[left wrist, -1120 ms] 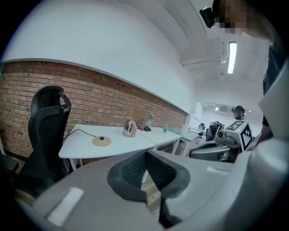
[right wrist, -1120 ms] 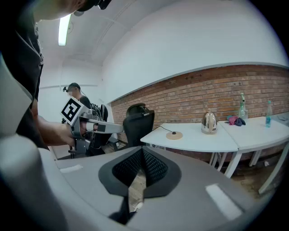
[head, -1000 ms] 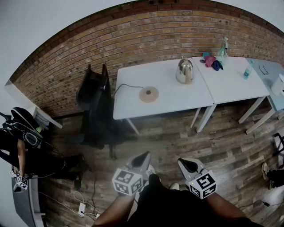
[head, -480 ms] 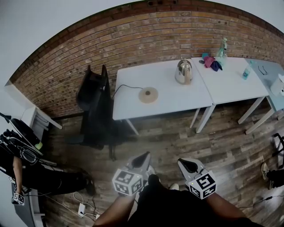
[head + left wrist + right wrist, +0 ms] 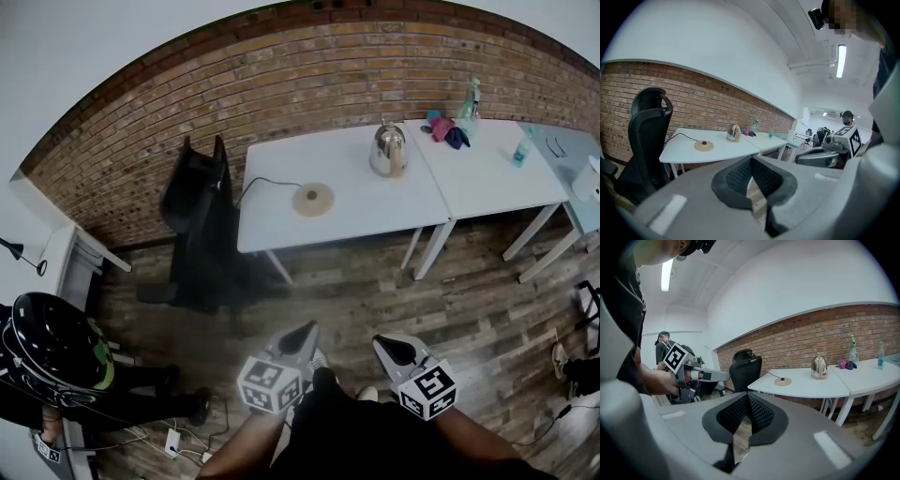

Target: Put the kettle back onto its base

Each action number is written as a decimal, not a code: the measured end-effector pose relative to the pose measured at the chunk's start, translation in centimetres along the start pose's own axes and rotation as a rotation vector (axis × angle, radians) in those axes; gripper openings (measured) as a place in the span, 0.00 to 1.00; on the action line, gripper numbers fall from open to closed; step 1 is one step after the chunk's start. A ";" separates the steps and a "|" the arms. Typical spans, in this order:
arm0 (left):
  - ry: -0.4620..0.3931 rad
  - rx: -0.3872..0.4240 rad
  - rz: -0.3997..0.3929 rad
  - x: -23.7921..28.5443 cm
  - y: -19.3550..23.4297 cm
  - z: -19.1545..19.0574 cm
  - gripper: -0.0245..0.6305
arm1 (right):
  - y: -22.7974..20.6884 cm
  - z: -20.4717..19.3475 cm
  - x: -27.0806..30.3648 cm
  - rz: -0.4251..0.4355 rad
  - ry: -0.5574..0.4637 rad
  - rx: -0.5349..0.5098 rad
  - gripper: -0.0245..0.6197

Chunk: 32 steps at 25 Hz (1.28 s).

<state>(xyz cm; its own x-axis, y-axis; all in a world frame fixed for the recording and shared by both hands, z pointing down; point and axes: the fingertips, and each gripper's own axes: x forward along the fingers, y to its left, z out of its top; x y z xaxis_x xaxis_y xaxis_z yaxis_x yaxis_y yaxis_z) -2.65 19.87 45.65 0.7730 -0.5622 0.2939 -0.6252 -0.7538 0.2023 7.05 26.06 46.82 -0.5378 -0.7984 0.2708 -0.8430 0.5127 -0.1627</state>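
Observation:
A shiny steel kettle (image 5: pixel 389 150) stands on the white table (image 5: pixel 375 220), near its back right corner. Its round tan base (image 5: pixel 313 200) lies to the left on the same table, with a black cord running off the back. The kettle (image 5: pixel 733 133) and base (image 5: pixel 704 146) show far off in the left gripper view, as do the kettle (image 5: pixel 818 368) and base (image 5: pixel 783 381) in the right gripper view. My left gripper (image 5: pixel 304 333) and right gripper (image 5: pixel 388 347) are held side by side over the wooden floor, well short of the table. Both are shut and hold nothing.
A black office chair (image 5: pixel 202 225) stands at the table's left end. A second white table (image 5: pixel 497 178) adjoins on the right, with a spray bottle (image 5: pixel 471 101), cloths (image 5: pixel 445 129) and a plastic bottle (image 5: pixel 522 148). A person in a black helmet (image 5: pixel 52 356) is at lower left, near a power strip (image 5: pixel 173 441).
The person at the lower left has moved nearer, and their black helmet now fills that corner. Both grippers, the kettle and the base have stayed where they were.

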 end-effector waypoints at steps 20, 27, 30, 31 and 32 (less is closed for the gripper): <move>0.021 -0.022 0.001 0.3 1.3 -0.7 0.04 | -0.2 -0.6 1.3 -0.003 0.026 0.021 0.08; 0.032 -0.039 0.005 0.8 2.7 -1.1 0.04 | -0.5 -0.9 2.7 -0.003 0.041 0.027 0.08; 0.036 -0.047 0.006 1.2 3.5 -1.2 0.04 | -0.7 -1.0 3.5 0.002 0.052 0.032 0.08; 0.037 -0.049 0.007 1.3 3.7 -1.2 0.04 | -0.8 -1.1 3.8 0.004 0.055 0.033 0.08; 0.037 -0.052 0.008 1.4 4.0 -1.3 0.04 | -0.8 -1.1 4.0 0.005 0.058 0.034 0.08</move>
<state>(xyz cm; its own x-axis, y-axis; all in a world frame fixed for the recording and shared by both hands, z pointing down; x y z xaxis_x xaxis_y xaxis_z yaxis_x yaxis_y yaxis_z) -4.20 16.54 48.04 0.7641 -0.5542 0.3301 -0.6367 -0.7302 0.2478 5.58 22.75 49.13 -0.5417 -0.7755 0.3241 -0.8405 0.5052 -0.1960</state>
